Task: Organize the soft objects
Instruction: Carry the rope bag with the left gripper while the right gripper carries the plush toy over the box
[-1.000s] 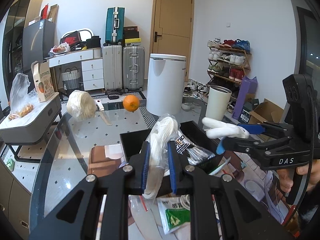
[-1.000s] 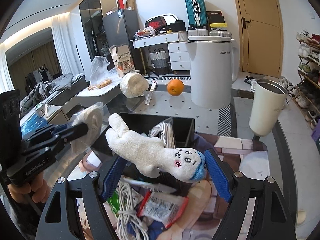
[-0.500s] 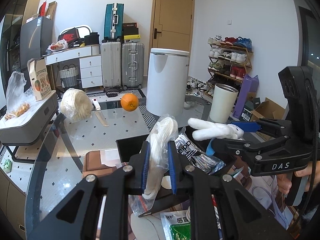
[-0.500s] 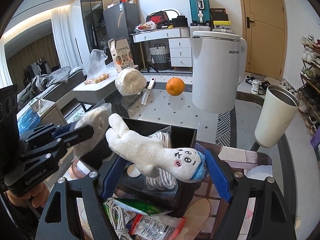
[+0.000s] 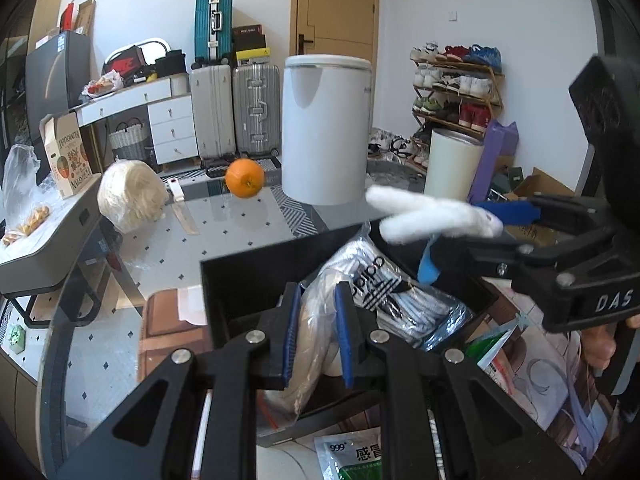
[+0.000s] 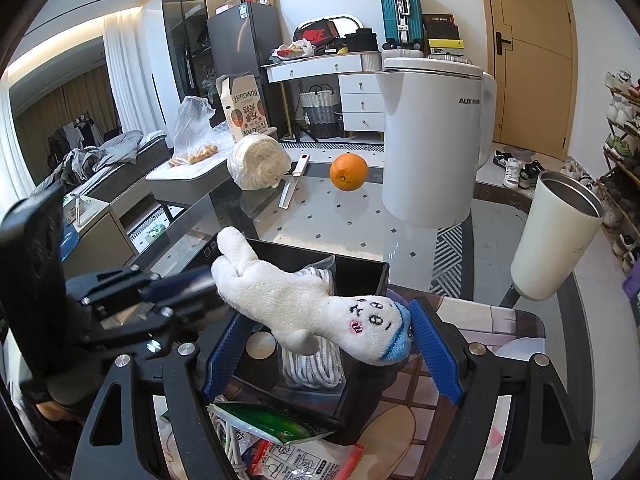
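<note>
Both loads hang unplaced over the black bin point(image 6: 360, 276): left gripper point(image 5: 316, 336) clenches a bagged bundle point(image 5: 316, 320), right gripper point(image 6: 324, 344) cradles the plush toy point(image 6: 304, 308), grip uncertain.

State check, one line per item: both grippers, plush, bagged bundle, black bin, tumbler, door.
left gripper: shut on bagged bundle
bagged bundle: pinched between the pads, over the bin
right gripper: shut on plush toy
plush toy: held in the air above the bin
black bin: open-topped, bagged cords inside
tumbler: upright, lidless
door: closed
</note>
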Available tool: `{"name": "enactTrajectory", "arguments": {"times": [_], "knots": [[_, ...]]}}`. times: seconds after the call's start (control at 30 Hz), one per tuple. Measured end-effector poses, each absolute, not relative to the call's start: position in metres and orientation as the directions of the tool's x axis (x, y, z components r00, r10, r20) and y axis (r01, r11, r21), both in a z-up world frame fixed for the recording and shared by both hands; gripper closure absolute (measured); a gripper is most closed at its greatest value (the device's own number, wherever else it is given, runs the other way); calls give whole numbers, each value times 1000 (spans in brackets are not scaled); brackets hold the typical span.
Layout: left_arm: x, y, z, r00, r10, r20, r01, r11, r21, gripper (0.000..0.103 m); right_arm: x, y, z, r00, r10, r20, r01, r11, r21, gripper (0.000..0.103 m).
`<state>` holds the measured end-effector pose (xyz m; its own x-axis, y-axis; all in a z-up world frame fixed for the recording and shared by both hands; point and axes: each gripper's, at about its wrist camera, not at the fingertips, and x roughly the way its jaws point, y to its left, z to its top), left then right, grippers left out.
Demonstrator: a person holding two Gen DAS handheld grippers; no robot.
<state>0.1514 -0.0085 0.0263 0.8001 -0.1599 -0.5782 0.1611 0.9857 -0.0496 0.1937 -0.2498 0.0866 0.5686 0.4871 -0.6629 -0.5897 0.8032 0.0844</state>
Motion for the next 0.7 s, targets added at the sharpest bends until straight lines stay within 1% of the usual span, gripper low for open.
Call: {"name": "enactTrajectory", "arguments": {"times": [0.2, 0.4, 0.57, 0.7], "knots": [[152, -14, 18, 775, -174, -607, 184, 982, -48, 88, 196, -245, 83, 557, 481, -677, -592, 802, 83, 23], [147, -11, 19, 761, -200, -617, 202, 977, -68, 87, 202, -235, 78, 543, 464, -700, -591, 804, 74, 23], [149, -7, 19, 754, -216, -621, 203, 975, -93, 85, 205, -221, 76, 539, 457, -708, -602, 797, 57, 23], [148, -6, 19, 752, -219, -622, 211, 973, -87, 85, 207, -211, 74, 536, 449, -715, -616, 787, 33, 23]]}}
